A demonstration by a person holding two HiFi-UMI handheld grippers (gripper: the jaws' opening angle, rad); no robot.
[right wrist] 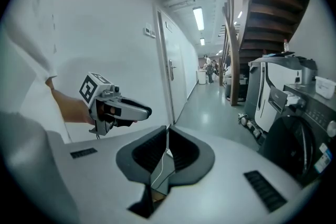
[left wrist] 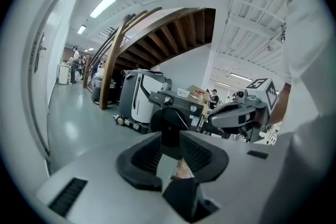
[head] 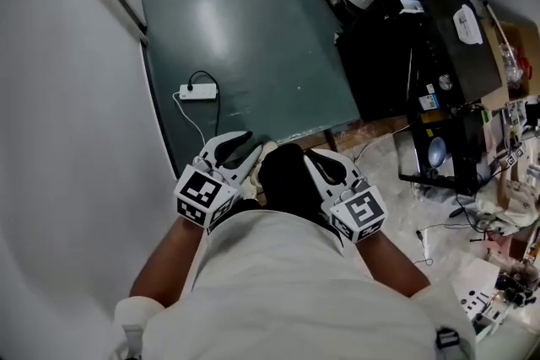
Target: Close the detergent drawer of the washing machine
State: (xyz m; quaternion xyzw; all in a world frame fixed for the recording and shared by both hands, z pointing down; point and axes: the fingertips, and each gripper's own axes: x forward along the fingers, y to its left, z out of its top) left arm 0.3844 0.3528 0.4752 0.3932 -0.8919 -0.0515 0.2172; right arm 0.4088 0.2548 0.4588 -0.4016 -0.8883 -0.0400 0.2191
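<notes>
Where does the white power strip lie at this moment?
In the head view, the power strip lies on the green floor at the left, close beside the white wall, a little ahead of the left gripper.

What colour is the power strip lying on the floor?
White; the power strip shows best in the head view.

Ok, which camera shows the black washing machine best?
The left gripper view: the washing machine faces it, with the round door and control panel both visible. The right gripper view catches it obliquely at its right edge. The head view shows only what seems to be its dark top, from above.
</notes>
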